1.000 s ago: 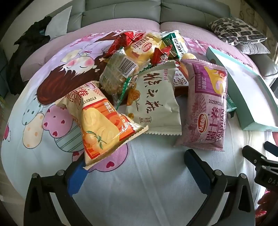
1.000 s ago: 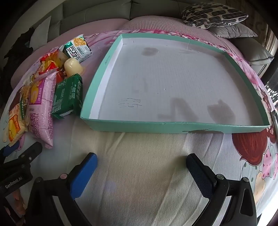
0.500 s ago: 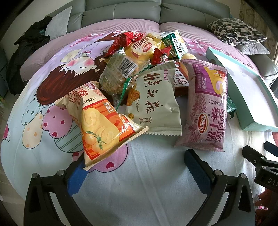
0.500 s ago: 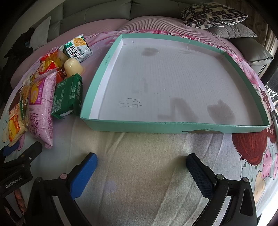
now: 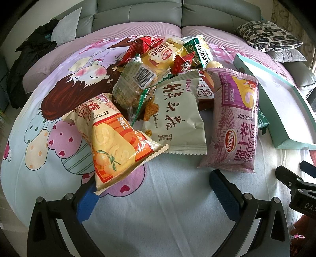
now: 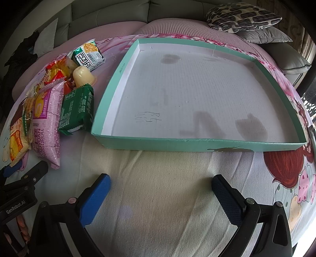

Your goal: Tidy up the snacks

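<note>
A heap of snack packets lies on the cartoon-print sheet in the left wrist view: an orange roll-cake bag (image 5: 116, 142), a pale green bag (image 5: 177, 116), a purple roll-cake bag (image 5: 237, 122) and smaller packets behind. My left gripper (image 5: 152, 189) is open just short of the heap, and the orange bag's corner overlaps its left finger. In the right wrist view a shallow teal box (image 6: 197, 144) with a white floor holds nothing. My right gripper (image 6: 160, 195) is open in front of the box's near wall. A green packet (image 6: 77, 110) and a jelly cup (image 6: 82, 76) lie left of the box.
A grey sofa back (image 5: 138, 13) curves behind the bed, with a patterned cushion (image 6: 243, 16) at the far right and dark clothing (image 5: 29, 53) at the far left. The other gripper's body shows at each view's edge (image 5: 296, 189) (image 6: 17, 193).
</note>
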